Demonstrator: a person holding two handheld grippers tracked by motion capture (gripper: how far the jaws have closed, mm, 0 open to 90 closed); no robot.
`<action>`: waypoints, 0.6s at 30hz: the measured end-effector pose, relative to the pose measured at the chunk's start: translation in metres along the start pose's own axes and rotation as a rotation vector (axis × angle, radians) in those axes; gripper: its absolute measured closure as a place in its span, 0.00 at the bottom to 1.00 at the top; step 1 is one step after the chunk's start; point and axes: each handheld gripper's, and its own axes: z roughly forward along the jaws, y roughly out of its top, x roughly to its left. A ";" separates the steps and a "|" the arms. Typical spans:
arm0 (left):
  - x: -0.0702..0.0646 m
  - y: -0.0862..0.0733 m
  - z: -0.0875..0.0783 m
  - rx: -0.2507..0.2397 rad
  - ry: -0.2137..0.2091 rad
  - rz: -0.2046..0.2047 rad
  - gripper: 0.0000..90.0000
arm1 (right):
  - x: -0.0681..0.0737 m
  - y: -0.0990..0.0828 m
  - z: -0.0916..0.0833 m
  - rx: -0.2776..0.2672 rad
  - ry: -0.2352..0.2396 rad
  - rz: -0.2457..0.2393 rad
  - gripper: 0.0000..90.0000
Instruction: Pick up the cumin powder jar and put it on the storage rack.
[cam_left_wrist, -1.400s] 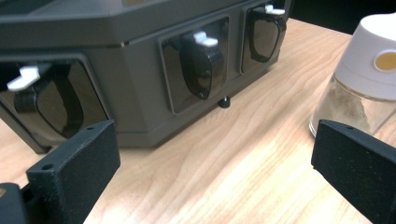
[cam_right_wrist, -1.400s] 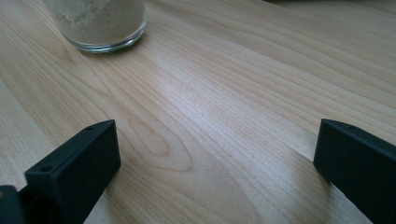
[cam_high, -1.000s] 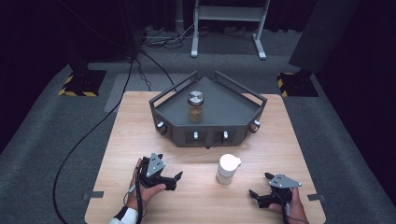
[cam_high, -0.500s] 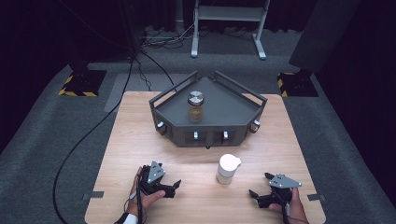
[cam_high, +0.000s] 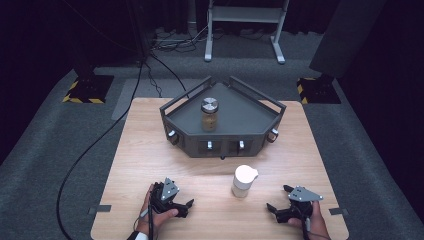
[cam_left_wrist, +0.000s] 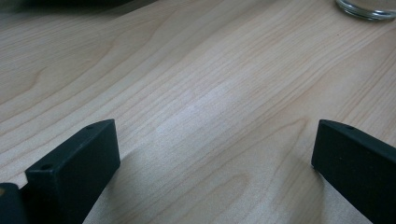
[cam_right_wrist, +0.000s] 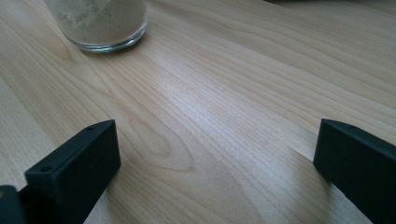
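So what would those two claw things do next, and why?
Probably the right gripper eases toward the white-lidded jar. Both grippers rest open and empty on the table, left gripper included, and that jar stands nearest, between them.

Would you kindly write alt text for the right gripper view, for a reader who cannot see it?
The right gripper rests open just above a pale wooden table, its two black jaws set wide apart with nothing between them. At upper left stands the base of a glass jar holding pale powder.
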 end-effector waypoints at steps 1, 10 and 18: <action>0.000 0.000 0.000 0.001 0.002 0.004 0.01 | 0.000 0.000 0.000 0.000 0.000 0.000 0.00; 0.000 -0.007 0.002 -0.028 0.004 0.012 0.01 | 0.000 0.000 0.000 0.000 0.002 -0.001 0.00; -0.001 -0.011 0.002 -0.046 0.007 0.013 0.01 | 0.000 0.000 0.000 0.000 0.002 0.000 0.00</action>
